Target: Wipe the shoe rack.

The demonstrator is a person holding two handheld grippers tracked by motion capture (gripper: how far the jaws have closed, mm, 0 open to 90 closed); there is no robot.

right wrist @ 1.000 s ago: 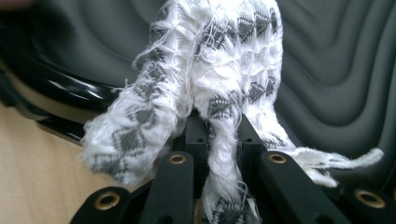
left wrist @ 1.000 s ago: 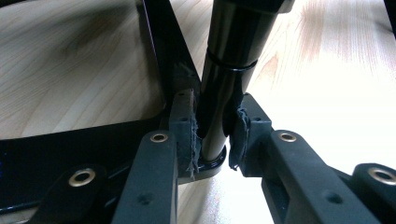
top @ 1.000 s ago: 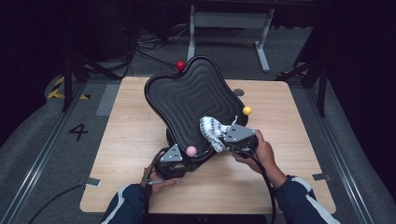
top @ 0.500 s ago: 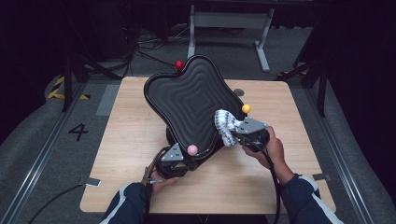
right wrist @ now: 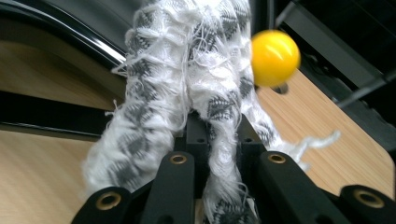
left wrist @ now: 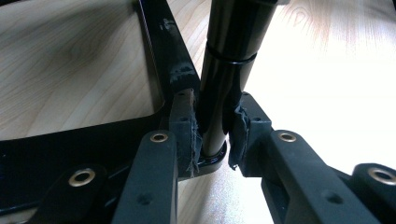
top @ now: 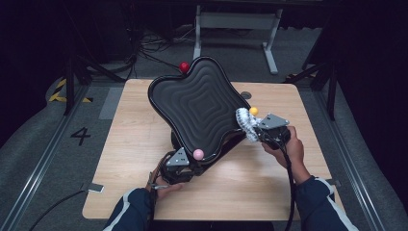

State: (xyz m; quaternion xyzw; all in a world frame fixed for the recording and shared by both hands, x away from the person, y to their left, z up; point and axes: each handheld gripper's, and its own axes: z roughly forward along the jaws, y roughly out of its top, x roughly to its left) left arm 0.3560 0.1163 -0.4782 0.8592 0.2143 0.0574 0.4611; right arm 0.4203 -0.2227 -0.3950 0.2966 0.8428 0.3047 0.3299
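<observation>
Both tongs are gripping: my left gripper [left wrist: 212, 135] is clamping the black post [left wrist: 229, 70] under the tilted wavy tray [top: 197, 103]; my right gripper [right wrist: 219, 135] is pinching the white cloth [right wrist: 187, 93] against the tray's right edge, beside the yellow ball [right wrist: 274, 57].

Yellow ball [right wrist: 274, 58] blurred, cloth [right wrist: 187, 93] cropped

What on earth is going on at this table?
A person is wiping a big black wavy-edged tray that is tilted up on its stand. The left gripper clamps the black post under the tray to steady it. The right gripper pinches a white-and-grey cloth at the tray's right edge, beside a yellow ball. All this sits on a wooden table.
</observation>
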